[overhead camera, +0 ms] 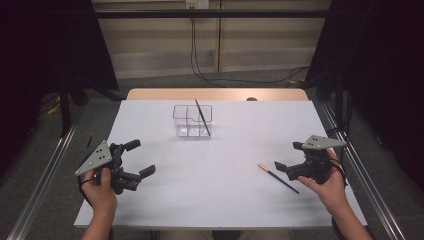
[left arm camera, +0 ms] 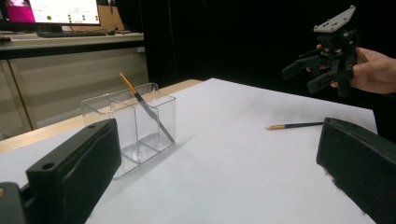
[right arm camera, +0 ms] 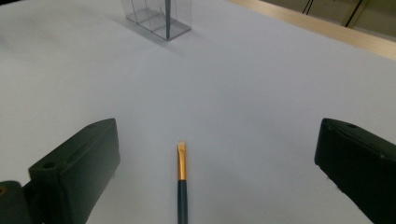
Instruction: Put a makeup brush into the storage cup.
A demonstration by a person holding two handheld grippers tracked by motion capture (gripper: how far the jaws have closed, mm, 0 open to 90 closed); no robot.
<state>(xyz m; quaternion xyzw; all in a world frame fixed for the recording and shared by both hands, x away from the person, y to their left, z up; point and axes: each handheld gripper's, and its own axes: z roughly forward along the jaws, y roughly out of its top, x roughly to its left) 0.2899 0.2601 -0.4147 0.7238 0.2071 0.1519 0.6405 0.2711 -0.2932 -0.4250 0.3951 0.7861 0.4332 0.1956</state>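
A clear divided box (overhead camera: 186,128) stands on the far middle of the white table, and a dark brush with a gold ferrule (overhead camera: 202,117) leans in its right compartment. A second such brush (overhead camera: 278,178) lies flat on the table at the near right. My right gripper (overhead camera: 288,155) hovers open just right of that brush; in the right gripper view the brush (right arm camera: 181,186) lies between the wide-apart jaws, tip pointing away. My left gripper (overhead camera: 141,158) is open at the near left, holding nothing. From it I see the box (left arm camera: 135,126) and the right gripper (left arm camera: 310,74).
The white table top (overhead camera: 220,200) ends in a wooden strip (overhead camera: 215,94) at the far side. Metal rails (overhead camera: 45,175) run along both sides of the table. Cables hang on the wall behind.
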